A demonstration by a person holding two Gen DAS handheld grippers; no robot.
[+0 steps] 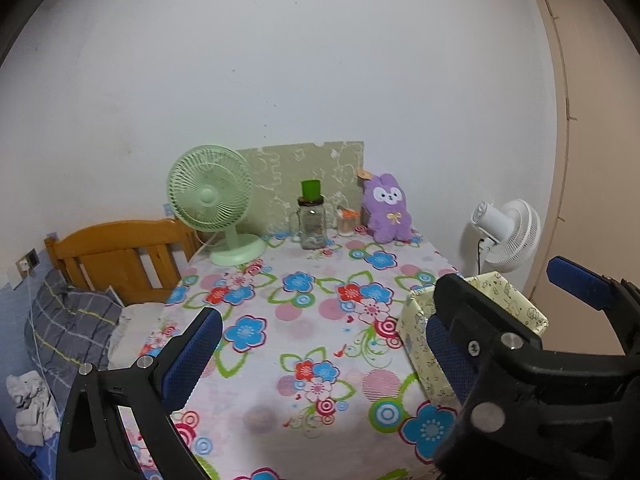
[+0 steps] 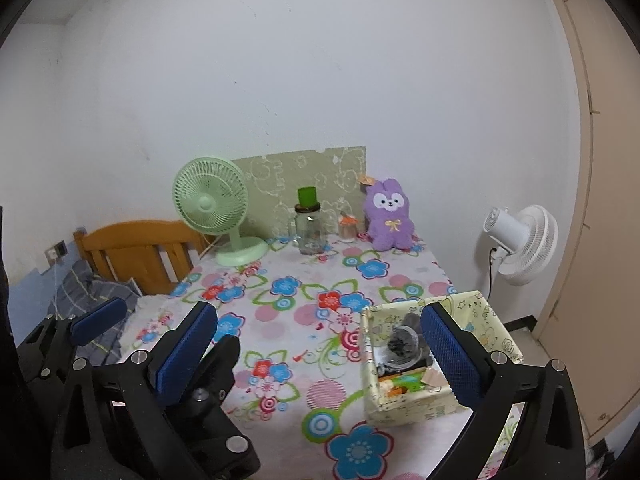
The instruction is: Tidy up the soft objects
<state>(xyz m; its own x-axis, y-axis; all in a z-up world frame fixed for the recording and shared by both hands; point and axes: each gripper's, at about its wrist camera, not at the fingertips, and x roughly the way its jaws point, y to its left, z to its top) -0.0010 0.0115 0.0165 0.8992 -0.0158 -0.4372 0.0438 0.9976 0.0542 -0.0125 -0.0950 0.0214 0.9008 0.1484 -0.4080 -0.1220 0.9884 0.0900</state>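
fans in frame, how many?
2. A green desk fan stands on the table's far left corner, by the headboard. A white fan stands off the table's right side, near the wall. No others show.

Green fan [image 1: 210,194], glass jar [image 1: 312,224], white fan [image 1: 510,236]

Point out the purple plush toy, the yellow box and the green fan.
purple plush toy [image 2: 390,222]: right wrist view, on its belly.
yellow box [image 2: 406,404]: right wrist view, on its near wall.
green fan [image 1: 209,195]: left wrist view, on the grille's hub.
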